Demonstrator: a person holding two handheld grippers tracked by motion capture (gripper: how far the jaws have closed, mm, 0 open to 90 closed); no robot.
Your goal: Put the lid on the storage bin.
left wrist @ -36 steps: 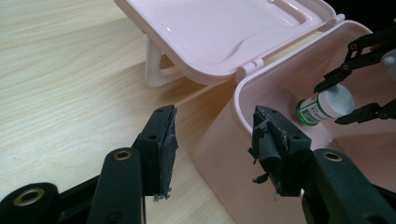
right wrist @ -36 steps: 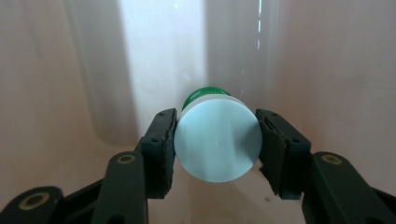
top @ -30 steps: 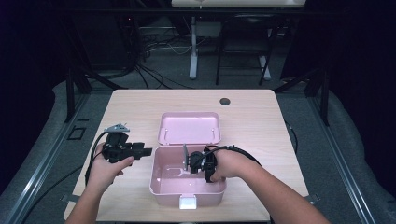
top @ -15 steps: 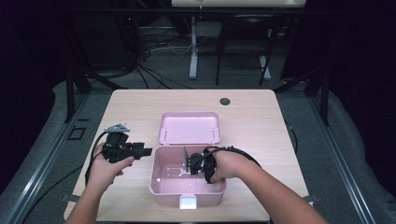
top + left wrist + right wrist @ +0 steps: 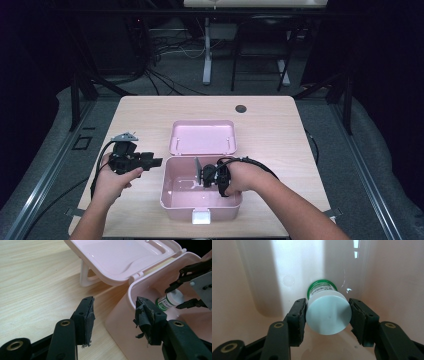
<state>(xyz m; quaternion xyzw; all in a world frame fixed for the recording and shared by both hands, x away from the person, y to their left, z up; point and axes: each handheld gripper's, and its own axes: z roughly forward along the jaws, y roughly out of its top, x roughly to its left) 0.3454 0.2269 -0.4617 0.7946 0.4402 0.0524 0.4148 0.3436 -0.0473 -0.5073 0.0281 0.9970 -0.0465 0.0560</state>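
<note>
Change: nothing I can see has shifted since the earlier frames; both hands sit where they were.
Left hand-held gripper: mine on the left, hovering over the tabletop just beside the box's left wall; jaws spread wide, nothing between them.
Pink box: centre of tabletop, lid swung back and propped behind it.
Right hand-held gripper: reaches down inside the box; jaws stand wide, one pad on each side of the bottle's cap, touching or nearly so. I can't tell if they press.
Bottle: white cap, green label; inside the box, close to a wall.
</note>
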